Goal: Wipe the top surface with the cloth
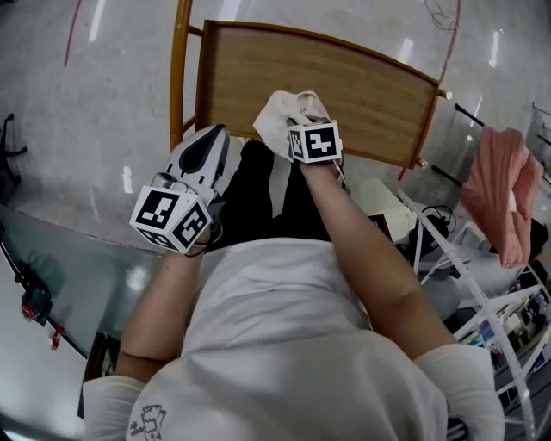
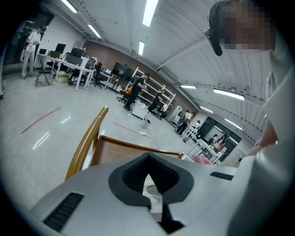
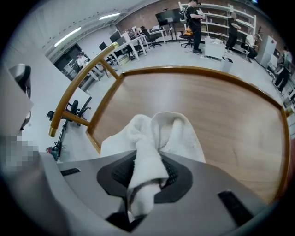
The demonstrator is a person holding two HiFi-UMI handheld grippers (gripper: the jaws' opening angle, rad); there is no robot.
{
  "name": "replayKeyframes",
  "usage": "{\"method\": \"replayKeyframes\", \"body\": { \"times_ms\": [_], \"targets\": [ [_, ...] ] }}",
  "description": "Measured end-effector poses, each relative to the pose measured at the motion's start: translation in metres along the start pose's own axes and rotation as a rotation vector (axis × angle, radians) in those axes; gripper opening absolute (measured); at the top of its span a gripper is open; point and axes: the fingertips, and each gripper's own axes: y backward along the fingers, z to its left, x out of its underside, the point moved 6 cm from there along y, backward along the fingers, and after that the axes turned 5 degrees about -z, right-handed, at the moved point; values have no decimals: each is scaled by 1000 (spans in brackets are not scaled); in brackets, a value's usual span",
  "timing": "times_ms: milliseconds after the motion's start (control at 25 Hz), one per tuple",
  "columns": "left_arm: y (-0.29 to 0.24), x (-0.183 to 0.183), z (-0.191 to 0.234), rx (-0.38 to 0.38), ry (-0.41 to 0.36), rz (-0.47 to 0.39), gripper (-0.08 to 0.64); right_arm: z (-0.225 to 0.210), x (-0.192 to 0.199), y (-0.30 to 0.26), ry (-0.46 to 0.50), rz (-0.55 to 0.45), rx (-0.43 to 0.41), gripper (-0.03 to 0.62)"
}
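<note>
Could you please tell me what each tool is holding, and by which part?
The right tool pinches the white terry cloth by a bunched fold; the left tool holds nothing.

Pink garment [image 1: 504,194] at right; red floor line [image 2: 40,120]; distant desks [image 2: 69,64].

shirt [image 1: 293,344]: white, short-sleeved | left hand-held gripper [image 1: 213,133]: white, black-white marker cube [image 1: 170,220]

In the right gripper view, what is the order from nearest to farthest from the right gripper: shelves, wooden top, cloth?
1. Cloth, clamped in the jaws.
2. Wooden top, just below and ahead.
3. Shelves, far across the room.
</note>
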Motion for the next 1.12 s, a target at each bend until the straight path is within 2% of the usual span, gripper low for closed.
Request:
{"method": "replayKeyframes", "body": {
  "times_ms": [240,520,640,840,1120],
  "targets": [
    [33,-1,35,-65,37,-41,8,74,-30,-34,126,22,-73,89],
    [65,0,71,-149,87,-81,8,137,-58,-67,228,43,-137,89],
    [74,2,77,-179,105,-106,8,145,-63,-72,263,54,-140,89],
    [78,3,78,-184,119,-115,8,140,-66,-71,268,70,-154,89],
    [75,-5,74,-173,117,-120,8,142,-100,-76,273,37,-159,89]
  ]
}}
